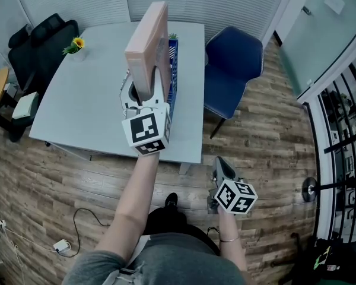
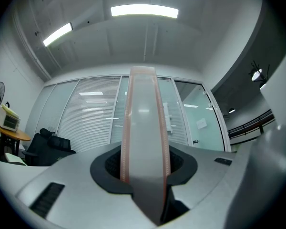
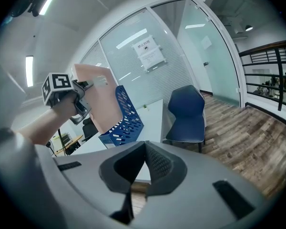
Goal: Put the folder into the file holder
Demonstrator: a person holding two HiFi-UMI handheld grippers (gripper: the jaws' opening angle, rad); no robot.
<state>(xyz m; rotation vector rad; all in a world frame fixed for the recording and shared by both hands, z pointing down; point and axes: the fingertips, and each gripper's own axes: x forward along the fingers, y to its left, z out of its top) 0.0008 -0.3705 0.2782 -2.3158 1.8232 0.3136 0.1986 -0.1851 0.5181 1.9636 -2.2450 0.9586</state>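
Note:
A thick pink folder [image 1: 147,43] stands upright on its edge, with my left gripper [image 1: 143,94] shut on its near lower end. It hangs just left of and over the blue mesh file holder [image 1: 173,70], which stands on the grey table [image 1: 89,100]. In the left gripper view the folder's spine [image 2: 144,128] fills the space between the jaws. In the right gripper view the folder [image 3: 96,104] sits tilted against the file holder [image 3: 126,118]. My right gripper [image 1: 221,165] hangs off the table's near edge over the floor, shut and empty [image 3: 144,149].
A blue chair [image 1: 234,64] stands at the table's right side and a black chair [image 1: 41,37] at its far left corner. A small potted flower [image 1: 76,45] sits on the table's far left. A cable and adapter [image 1: 62,245] lie on the wood floor.

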